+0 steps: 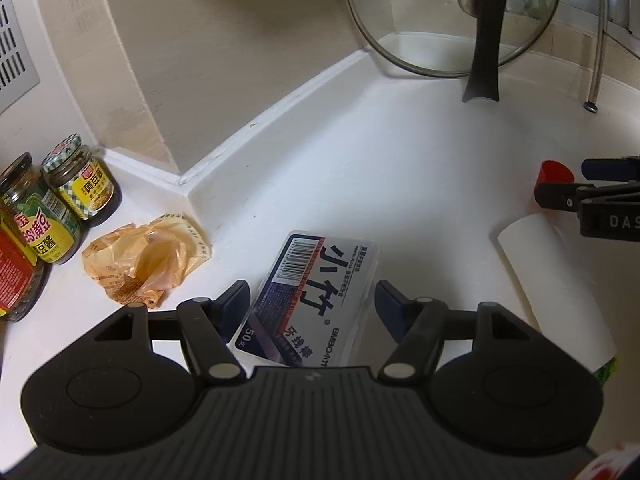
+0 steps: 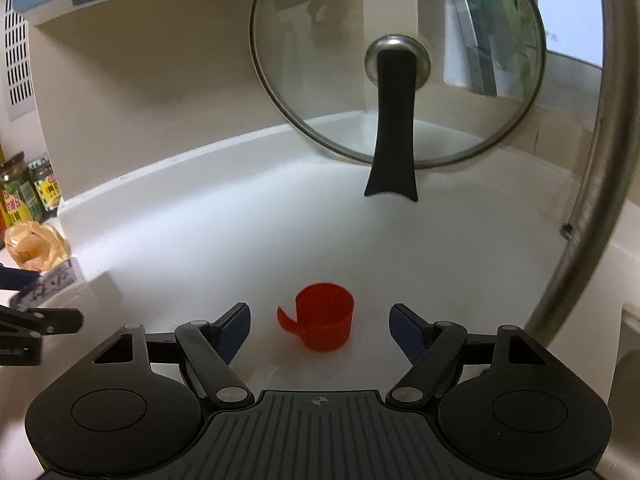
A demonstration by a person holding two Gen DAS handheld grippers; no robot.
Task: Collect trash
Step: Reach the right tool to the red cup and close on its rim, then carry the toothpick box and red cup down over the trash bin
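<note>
A clear floss-pick box (image 1: pixel 316 300) with a blue label lies flat on the white counter. My left gripper (image 1: pixel 312 308) is open, its fingers on either side of the box's near half. A crumpled orange wrapper (image 1: pixel 144 264) lies to the box's left; it also shows in the right wrist view (image 2: pixel 34 246). A small red cup (image 2: pixel 324 322) stands on the counter between the open fingers of my right gripper (image 2: pixel 320 328). The cup (image 1: pixel 554 178) and the right gripper's fingers (image 1: pixel 560 196) show at the right edge of the left wrist view. A white paper roll (image 1: pixel 556 280) lies below them.
Three sauce jars (image 1: pixel 52 204) stand at the far left by the wall. A glass pot lid (image 1: pixel 452 16) with a black handle leans against the back wall; it fills the right wrist view's top (image 2: pixel 400 64). A steel tube (image 2: pixel 592 184) curves down at the right.
</note>
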